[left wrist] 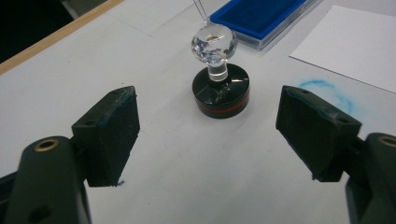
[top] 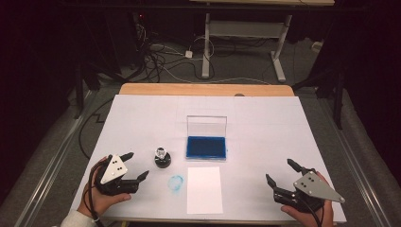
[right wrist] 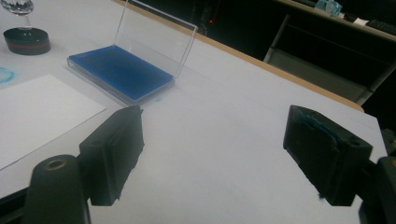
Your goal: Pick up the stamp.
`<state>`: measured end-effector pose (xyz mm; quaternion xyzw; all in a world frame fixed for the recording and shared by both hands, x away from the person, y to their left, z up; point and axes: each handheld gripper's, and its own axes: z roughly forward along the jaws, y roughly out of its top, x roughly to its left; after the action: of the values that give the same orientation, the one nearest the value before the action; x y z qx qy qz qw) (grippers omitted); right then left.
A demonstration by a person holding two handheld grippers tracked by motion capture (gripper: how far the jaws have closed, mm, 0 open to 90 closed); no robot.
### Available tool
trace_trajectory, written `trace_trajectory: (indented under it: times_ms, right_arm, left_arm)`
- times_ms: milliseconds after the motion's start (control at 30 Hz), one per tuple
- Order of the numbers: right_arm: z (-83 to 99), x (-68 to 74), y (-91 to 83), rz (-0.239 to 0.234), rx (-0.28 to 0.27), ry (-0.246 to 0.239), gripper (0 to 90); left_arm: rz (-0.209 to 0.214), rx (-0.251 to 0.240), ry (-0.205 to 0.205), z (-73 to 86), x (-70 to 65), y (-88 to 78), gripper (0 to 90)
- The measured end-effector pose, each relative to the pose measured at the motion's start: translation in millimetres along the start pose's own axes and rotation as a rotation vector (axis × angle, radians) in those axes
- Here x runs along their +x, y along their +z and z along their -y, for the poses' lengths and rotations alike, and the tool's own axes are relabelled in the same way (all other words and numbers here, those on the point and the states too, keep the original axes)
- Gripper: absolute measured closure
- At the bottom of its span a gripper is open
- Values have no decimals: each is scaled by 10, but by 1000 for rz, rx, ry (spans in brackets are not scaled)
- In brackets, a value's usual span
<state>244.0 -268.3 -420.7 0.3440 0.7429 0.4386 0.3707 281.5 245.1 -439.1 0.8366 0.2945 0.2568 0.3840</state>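
The left gripper (top: 132, 166) rests wide open and empty, aimed at the crystal-knobbed stamp (top: 161, 159) standing upright just ahead, left of the blue ink pad (top: 206, 147). The right gripper (top: 280, 173) rests open and empty too.

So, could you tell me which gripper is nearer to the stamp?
Left. The left gripper sits open just beside the stamp; the right gripper is open beyond the paper sheet.

A black round stamp (top: 161, 160) with a clear faceted knob stands upright beside the open blue ink pad (top: 206, 147).
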Motion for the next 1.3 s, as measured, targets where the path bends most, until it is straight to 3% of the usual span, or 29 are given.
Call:
trace_trajectory:
  times_ms: [367, 533, 600, 733, 1000, 1133, 1300]
  right_arm:
    - [16, 26, 13, 4, 4, -18, 217]
    - [18, 55, 29, -1, 15, -42, 229]
    - [25, 72, 46, -1, 23, -50, 232]
    - [39, 96, 76, -17, 37, -56, 233]
    - [53, 115, 94, -11, 51, -70, 239]
    - [67, 108, 100, -9, 58, -70, 242]
    - [76, 113, 105, -11, 72, -78, 245]
  left_arm:
    - [44, 47, 14, -120, 4, 60, 247]
    - [72, 83, -5, -254, 61, 80, 232]
    - [104, 97, 0, -314, 83, 88, 232]
    - [122, 122, 0, -429, 138, 119, 223]
    - [153, 182, 10, -617, 199, 346, 215]
    - [173, 214, 24, -664, 164, 484, 213]
    - [167, 246, 22, -662, 162, 651, 209]
